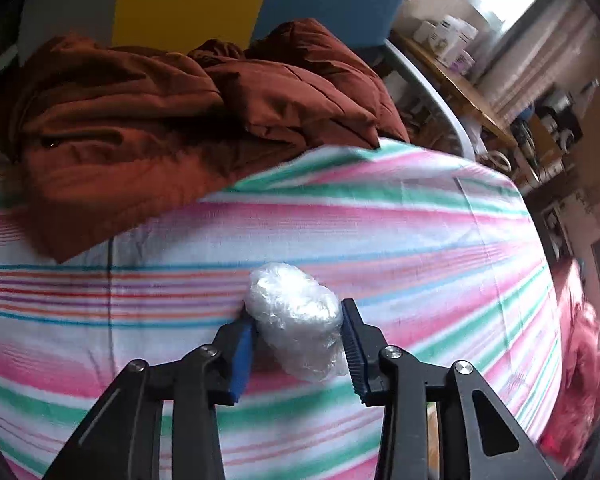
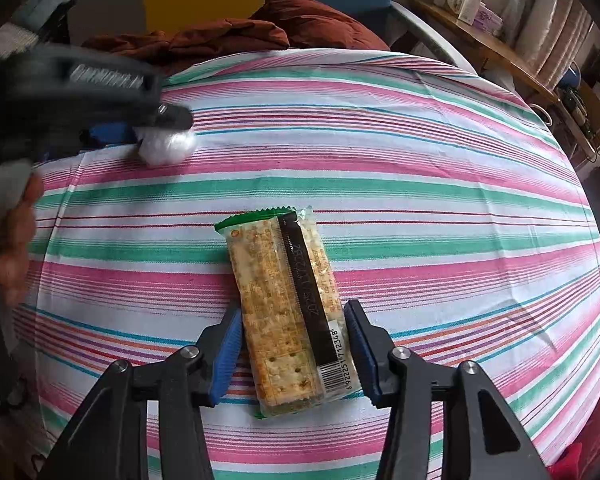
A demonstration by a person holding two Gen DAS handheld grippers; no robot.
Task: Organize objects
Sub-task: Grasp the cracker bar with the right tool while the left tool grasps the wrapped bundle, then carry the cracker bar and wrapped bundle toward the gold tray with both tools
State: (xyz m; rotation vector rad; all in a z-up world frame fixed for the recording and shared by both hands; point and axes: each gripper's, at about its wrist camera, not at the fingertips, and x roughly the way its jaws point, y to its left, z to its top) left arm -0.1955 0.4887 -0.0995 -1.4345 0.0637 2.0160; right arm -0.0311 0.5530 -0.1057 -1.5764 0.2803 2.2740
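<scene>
My left gripper [image 1: 298,312] is shut on a crumpled ball of clear plastic wrap [image 1: 296,320], with both blue pads against its sides, above the striped bedsheet [image 1: 420,240]. In the right wrist view the same gripper [image 2: 156,120] and the plastic ball [image 2: 166,146] show blurred at the upper left. My right gripper [image 2: 292,320] has its blue pads against both long sides of a cracker packet [image 2: 288,308] with a green end and a barcode. The packet points away from me over the sheet [image 2: 420,200].
A rust-brown jacket [image 1: 160,120] lies heaped at the far end of the bed. Behind it is a white, yellow and blue headboard [image 1: 196,0]. A wooden shelf with boxes [image 1: 452,48] runs along the right. A pink cloth [image 1: 580,360] lies beyond the bed's right edge.
</scene>
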